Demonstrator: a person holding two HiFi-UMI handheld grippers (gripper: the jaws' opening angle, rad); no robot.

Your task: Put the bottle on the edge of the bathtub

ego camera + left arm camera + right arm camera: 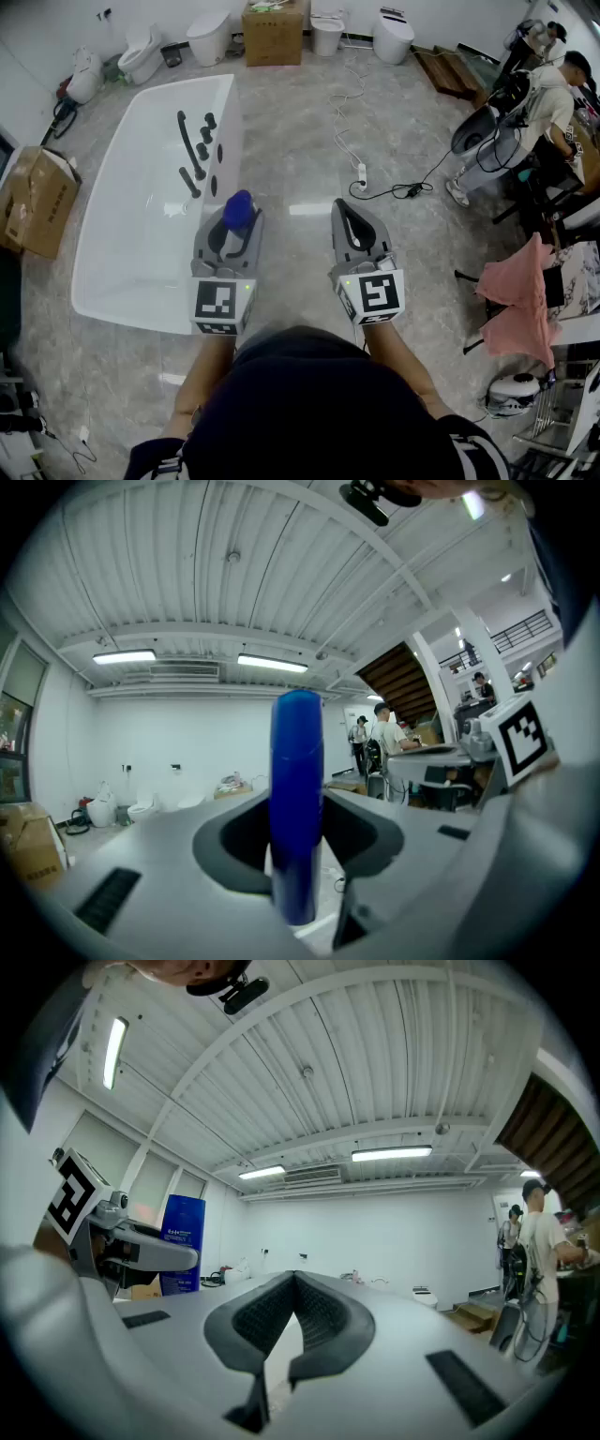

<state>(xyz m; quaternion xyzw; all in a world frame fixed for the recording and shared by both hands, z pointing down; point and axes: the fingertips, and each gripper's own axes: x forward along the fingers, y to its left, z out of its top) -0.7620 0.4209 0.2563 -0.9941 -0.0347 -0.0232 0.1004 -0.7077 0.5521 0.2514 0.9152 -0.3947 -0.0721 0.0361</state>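
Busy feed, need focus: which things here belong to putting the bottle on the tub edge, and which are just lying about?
Job: blue bottle, left gripper holding it, bathtub rim.
Lying about: black fittings in the tub, cardboard box, toilets, power strip, pink cloth.

I see the bathtub (131, 317) rim bare at the lower left of the frame, while black fittings (197, 155) clutter its upper right side. The floor (291, 141) at centre lies open up to a cable (361, 176).
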